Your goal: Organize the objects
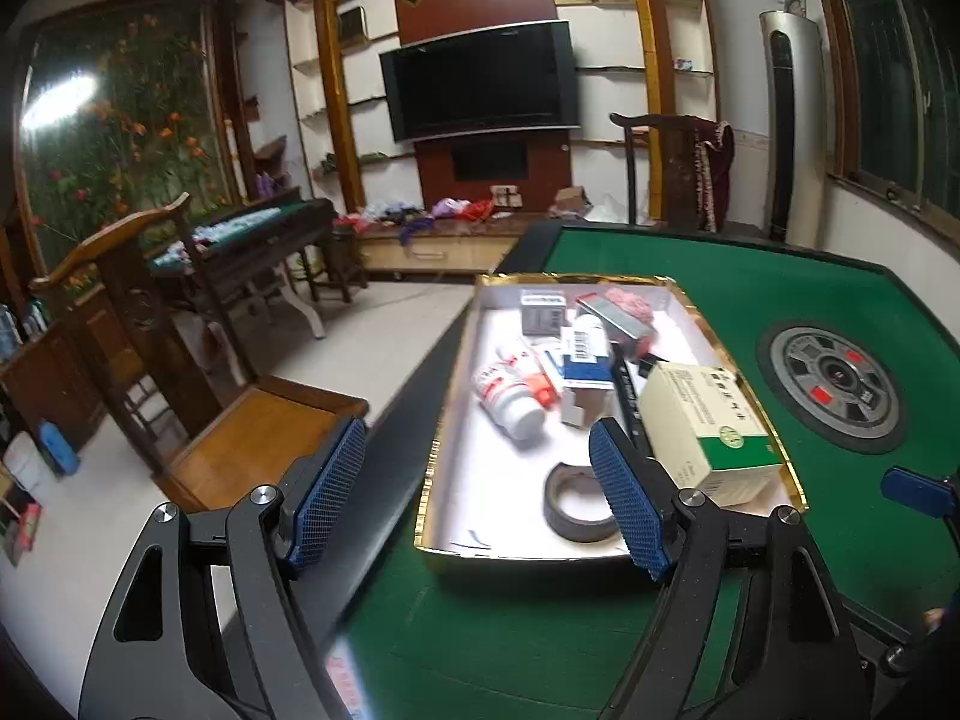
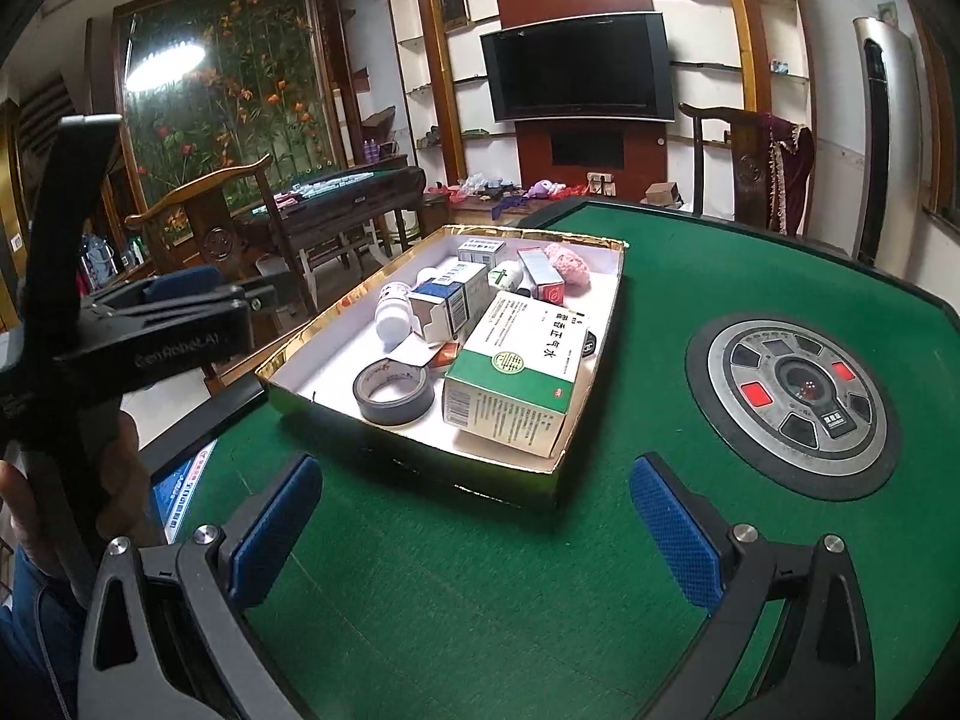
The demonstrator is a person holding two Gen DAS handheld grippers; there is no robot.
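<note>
Hand-held grippers (image 1: 477, 492) (image 2: 474, 531) — spread, hovering.

Indoor light, moderate and uneven. Bright overexposed patch reflected on floral glass panel (image 1: 60, 99) (image 2: 165, 63), upper left in both views. White floor of tray (image 1: 480, 480) (image 2: 336, 378) glares in left wrist view; its contents slightly smeared by motion blur there. Right wrist view sharper. Strong fisheye bending and dark vignette at all corners. Near bench (image 1: 510, 648) (image 2: 480, 600) edge soft, out of focus.
</note>
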